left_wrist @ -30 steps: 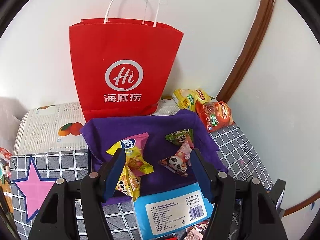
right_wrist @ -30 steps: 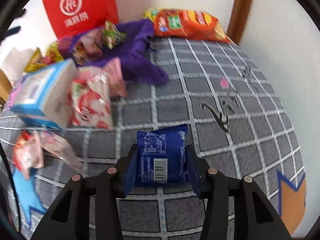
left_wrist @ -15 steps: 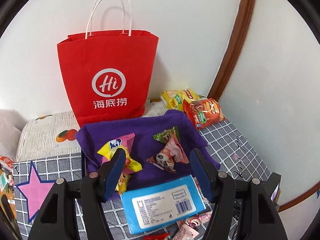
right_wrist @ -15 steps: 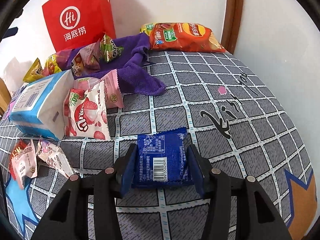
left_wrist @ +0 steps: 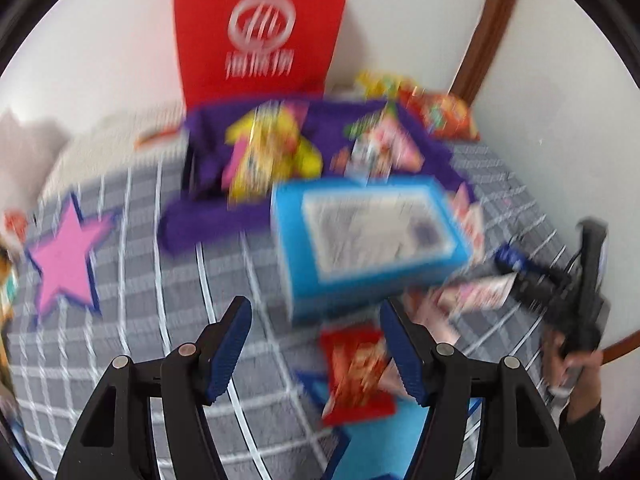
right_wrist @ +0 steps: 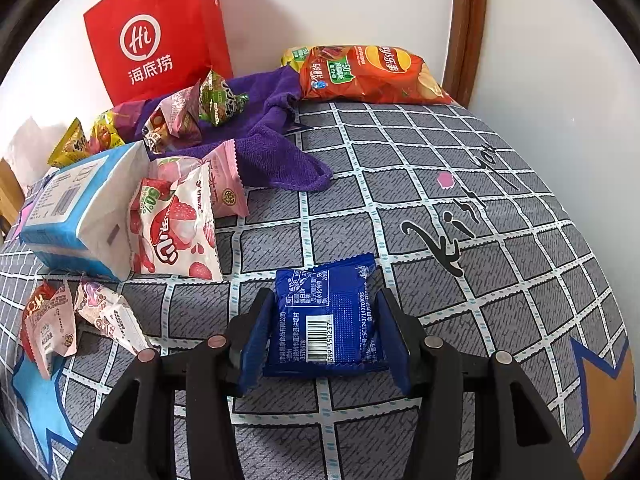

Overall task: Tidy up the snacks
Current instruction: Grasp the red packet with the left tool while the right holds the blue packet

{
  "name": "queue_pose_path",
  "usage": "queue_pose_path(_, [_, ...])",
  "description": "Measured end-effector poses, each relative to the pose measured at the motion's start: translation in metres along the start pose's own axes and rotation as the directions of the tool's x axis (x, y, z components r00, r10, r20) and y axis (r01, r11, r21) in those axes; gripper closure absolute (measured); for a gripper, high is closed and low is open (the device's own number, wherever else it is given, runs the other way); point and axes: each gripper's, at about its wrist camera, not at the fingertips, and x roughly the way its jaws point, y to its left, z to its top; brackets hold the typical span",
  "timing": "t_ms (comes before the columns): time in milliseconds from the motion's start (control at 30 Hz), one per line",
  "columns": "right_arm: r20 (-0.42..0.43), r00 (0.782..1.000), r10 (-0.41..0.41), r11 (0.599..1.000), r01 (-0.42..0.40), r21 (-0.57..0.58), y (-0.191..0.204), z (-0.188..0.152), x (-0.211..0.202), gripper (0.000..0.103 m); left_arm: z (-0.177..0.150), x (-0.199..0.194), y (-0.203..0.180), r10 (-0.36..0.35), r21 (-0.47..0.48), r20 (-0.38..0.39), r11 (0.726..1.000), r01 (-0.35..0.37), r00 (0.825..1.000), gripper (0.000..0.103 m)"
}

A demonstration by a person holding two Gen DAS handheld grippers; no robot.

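My right gripper is shut on a blue snack packet and holds it low over the grey checked cover. It shows blurred at the right of the left wrist view. My left gripper is open and empty above the cover, behind a blue tissue box; this view is motion-blurred. A purple-lined tray holds yellow and pink snack packs. A red packet lies between the left fingers.
A red paper bag stands against the back wall. An orange chip bag lies at the back right corner. A strawberry candy pack, the tissue box and small packets lie to the left.
My left gripper has pulled back and tilted down fast, so the tissue box and red packet now sit closer. My right gripper has moved slightly with the blue packet still held.
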Motion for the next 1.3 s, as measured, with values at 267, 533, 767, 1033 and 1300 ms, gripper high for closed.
queue_pose_path(267, [0.001,1.000,0.000,1.000,0.000,0.002,0.000,0.000,0.000,0.051,-0.030,0.034,0.001,-0.054,-0.026,-0.081,0.998,0.052,0.995,0.039])
queue_pose_path(533, [0.002,1.000,0.002,1.000,-0.002,0.006,-0.001,-0.001,-0.001,0.050,-0.030,0.044,-0.022,-0.041,0.054,-0.084,0.997,0.046,0.996,0.038])
queue_pose_path(767, [0.002,1.000,0.010,1.000,-0.010,0.007,-0.001,-0.002,-0.001,0.048,-0.039,0.040,-0.038,0.030,0.151,-0.050,0.988,-0.022,0.998,0.033])
queue_pose_path(1033, [0.003,1.000,0.009,1.000,-0.009,0.008,-0.001,-0.002,-0.001,0.048,-0.051,0.040,-0.040,0.064,0.227,-0.063,0.973,-0.048,0.996,0.026])
queue_pose_path(1300, [0.003,1.000,0.009,1.000,-0.009,0.007,-0.001,-0.002,-0.001,0.048,-0.058,0.038,-0.039,0.058,0.185,-0.007,0.981,-0.056,0.998,0.025])
